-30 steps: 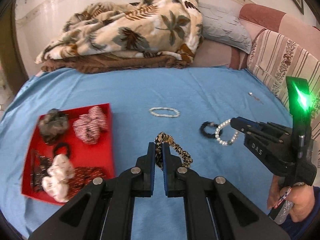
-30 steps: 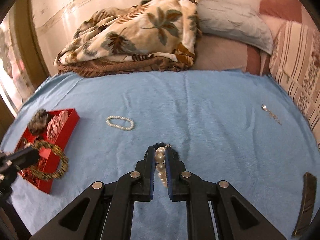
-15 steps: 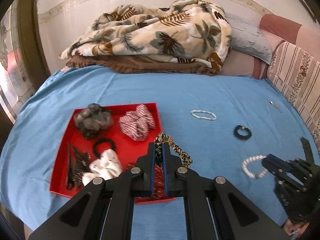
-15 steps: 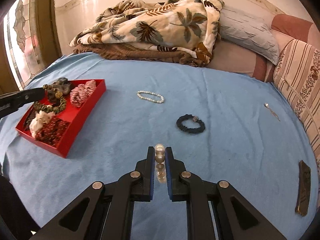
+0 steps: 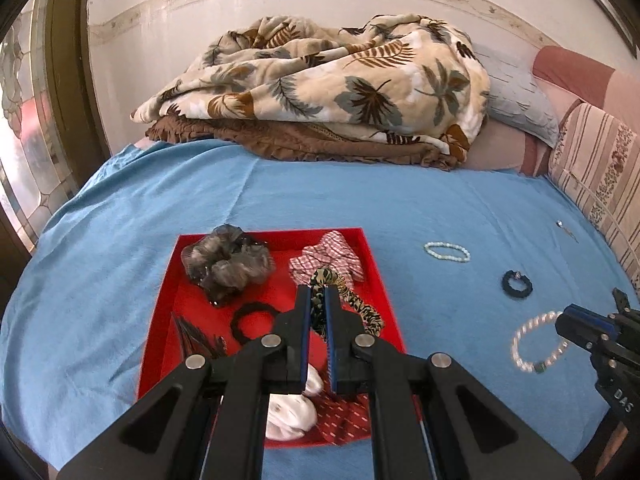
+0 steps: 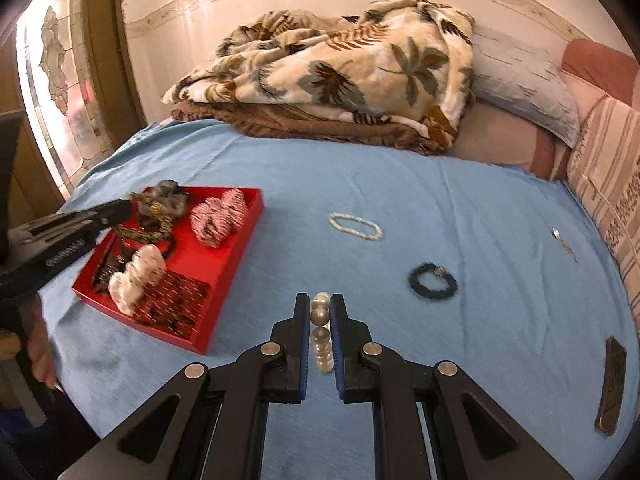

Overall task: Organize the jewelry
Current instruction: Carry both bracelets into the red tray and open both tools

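Note:
My left gripper [image 5: 318, 292] is shut on a leopard-print scrunchie [image 5: 352, 304] and holds it above the red tray [image 5: 376, 276], which lies on the blue bedsheet with several scrunchies and hair ties in it. My right gripper [image 6: 320, 304] is shut on a large pearl bracelet [image 6: 321, 334], held above the sheet to the right of the tray [image 6: 240, 240]. The bracelet also shows in the left wrist view [image 5: 538, 342]. A small white bead bracelet [image 6: 355, 226] and a black bracelet [image 6: 433, 280] lie on the sheet.
A folded leaf-print blanket [image 5: 320, 80] and pillows [image 5: 516, 96] lie at the head of the bed. A small metal pin [image 6: 562, 242] and a dark flat object [image 6: 610, 384] lie near the right edge. A window [image 6: 60, 92] is at the left.
My left gripper has carried the scrunchie left, from over the sheet to over the tray. My right gripper has lifted the pearl bracelet off the sheet and drawn back toward the near edge.

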Motion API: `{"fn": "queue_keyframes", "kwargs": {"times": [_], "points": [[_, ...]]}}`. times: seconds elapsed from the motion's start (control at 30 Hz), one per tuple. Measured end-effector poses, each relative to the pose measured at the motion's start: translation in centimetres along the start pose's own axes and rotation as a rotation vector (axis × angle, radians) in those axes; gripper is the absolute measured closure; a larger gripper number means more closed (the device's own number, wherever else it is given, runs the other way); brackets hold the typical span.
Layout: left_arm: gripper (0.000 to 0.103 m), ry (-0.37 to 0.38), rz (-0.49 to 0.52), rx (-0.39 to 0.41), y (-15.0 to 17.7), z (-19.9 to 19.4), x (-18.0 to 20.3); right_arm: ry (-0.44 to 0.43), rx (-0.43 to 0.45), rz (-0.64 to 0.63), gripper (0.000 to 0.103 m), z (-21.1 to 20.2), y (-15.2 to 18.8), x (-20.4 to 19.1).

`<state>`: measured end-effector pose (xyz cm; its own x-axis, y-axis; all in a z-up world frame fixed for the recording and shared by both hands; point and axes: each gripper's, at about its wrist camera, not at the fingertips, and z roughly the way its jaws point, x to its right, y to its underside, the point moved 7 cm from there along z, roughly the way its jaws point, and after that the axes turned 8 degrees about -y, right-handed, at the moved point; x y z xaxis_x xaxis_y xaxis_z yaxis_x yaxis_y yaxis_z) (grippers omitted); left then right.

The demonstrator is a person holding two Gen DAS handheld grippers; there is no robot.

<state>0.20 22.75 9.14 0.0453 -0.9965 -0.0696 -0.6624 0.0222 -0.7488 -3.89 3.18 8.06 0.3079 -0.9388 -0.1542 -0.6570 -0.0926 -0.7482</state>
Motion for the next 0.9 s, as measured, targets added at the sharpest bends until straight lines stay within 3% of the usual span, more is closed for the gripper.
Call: {"fn": "queue_keyframes", "kwargs": {"times": [0.17,0.53,0.9], "points": [[0.096,0.015,-0.016,-0.018,-1.0,1.7,-2.5,-0.061,-0.021,0.009,0.092,1.2,-1.8,-2.4],[0.096,0.121,-0.151,-0.098,-0.8,4.9,-7.9,-0.141,-0.049,-0.02,0.092,4.9,-5.6,-7.6],[0.096,0.103,-0.22,-0.199,0.1,9.2,-9.7,-0.217,-0.098,-0.024,0.092,10.4,-7.4,-12.0]]}}
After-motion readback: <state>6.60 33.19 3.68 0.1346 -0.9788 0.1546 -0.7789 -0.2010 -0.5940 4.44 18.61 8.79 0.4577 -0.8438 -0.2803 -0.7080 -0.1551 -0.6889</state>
